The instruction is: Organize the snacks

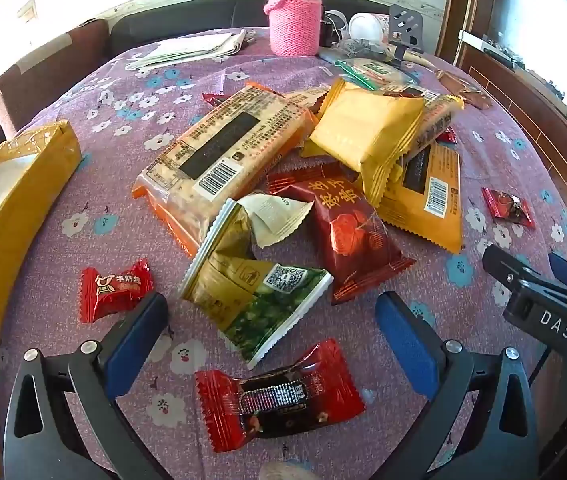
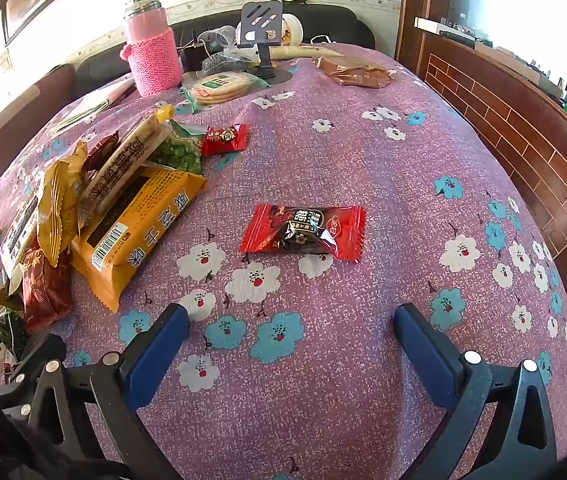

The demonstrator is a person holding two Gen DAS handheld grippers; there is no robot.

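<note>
Purple floral cloth covers the surface [image 1: 95,168]. Snack pile [image 1: 283,168] mid-surface. Left tongs [image 1: 271,340] wide open, empty, over 1 red candy [image 1: 279,396]. Right tongs [image 2: 291,332] wide open, empty, short of another red candy [image 2: 303,232].

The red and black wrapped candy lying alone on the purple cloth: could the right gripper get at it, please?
Probably yes: the right gripper is open, the red and black wrapped candy lies straight ahead, and only bare purple cloth lies between.
</note>
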